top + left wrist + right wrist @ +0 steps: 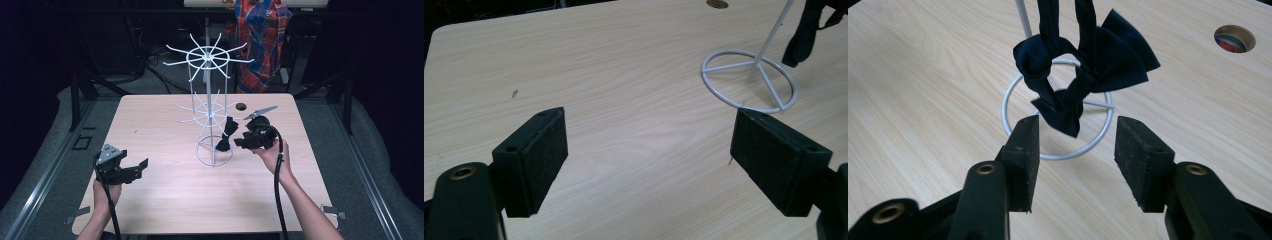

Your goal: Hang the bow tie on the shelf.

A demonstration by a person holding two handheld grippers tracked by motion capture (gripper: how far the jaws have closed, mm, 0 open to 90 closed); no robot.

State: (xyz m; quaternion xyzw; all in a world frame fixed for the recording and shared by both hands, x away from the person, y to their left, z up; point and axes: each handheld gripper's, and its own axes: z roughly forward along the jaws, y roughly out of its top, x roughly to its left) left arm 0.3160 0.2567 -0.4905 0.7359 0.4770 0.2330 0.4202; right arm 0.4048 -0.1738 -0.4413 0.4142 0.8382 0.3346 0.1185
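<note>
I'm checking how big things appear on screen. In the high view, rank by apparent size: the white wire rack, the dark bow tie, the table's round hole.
1. white wire rack
2. dark bow tie
3. round hole

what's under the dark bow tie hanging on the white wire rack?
Under the bow tie sits the rack's ring base on the bare wooden table. The cloth covers part of the ring's far rim and spokes. The right hand-held gripper is open just in front, holding nothing.
</note>
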